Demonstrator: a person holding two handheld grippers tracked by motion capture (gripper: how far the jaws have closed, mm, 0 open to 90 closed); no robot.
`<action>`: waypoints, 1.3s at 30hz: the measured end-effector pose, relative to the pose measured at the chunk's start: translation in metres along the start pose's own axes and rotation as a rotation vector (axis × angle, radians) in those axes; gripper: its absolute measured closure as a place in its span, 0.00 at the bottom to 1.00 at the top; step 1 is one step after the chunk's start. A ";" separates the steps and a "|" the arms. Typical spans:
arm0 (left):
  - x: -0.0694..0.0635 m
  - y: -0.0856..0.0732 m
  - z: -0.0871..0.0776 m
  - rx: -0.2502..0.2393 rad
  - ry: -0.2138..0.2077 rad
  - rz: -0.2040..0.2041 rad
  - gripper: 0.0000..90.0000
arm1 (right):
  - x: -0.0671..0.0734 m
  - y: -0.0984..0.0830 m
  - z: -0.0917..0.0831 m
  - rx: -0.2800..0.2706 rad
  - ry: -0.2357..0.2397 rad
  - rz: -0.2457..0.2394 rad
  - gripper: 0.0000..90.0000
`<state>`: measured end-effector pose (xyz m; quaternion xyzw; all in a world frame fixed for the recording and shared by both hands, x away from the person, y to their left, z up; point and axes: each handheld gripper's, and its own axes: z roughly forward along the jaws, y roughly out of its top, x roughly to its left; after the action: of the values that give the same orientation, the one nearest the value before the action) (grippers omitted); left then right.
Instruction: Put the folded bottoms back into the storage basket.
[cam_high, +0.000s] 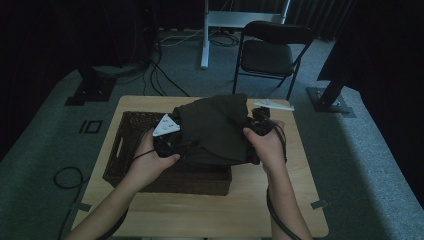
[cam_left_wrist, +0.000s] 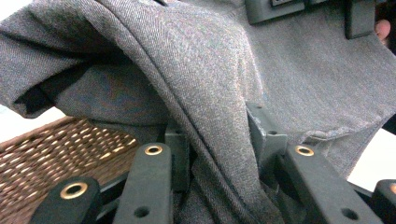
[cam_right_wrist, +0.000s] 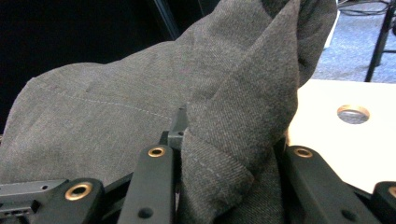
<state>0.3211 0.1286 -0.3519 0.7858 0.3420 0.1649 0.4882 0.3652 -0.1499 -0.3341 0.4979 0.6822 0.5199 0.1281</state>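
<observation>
Left gripper (cam_high: 167, 142): jaws clamped on a fold of the dark grey garment (cam_high: 215, 131), wicker basket (cam_high: 131, 131) just below and left of them. Garment hangs bunched between the two grips, lifted above the basket. Right gripper (cam_high: 257, 127): jaws pinched on its other edge, bare surface (cam_right_wrist: 359, 144) beyond. Lifting looks done; spreading, folding or setting down seems left.

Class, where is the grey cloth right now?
In the high view the grey cloth hangs mid-table above the wicker basket, gripped between the left gripper and right gripper.

left gripper (cam_high: 167, 142): fingers clamped, raised | right gripper (cam_high: 257, 127): fingers clamped, raised
</observation>
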 end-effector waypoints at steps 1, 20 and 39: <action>0.003 -0.002 -0.002 0.000 0.004 -0.003 0.74 | 0.003 0.000 0.004 0.004 0.002 0.000 0.74; 0.063 -0.042 -0.045 0.040 0.087 -0.065 0.74 | 0.050 -0.013 0.081 0.063 0.097 0.015 0.74; 0.100 -0.084 -0.009 0.216 0.109 -0.112 0.75 | 0.048 -0.062 0.141 0.141 0.027 0.065 0.75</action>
<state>0.3549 0.2289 -0.4290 0.8034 0.4271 0.1422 0.3899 0.4065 -0.0265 -0.4301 0.5205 0.7023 0.4810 0.0664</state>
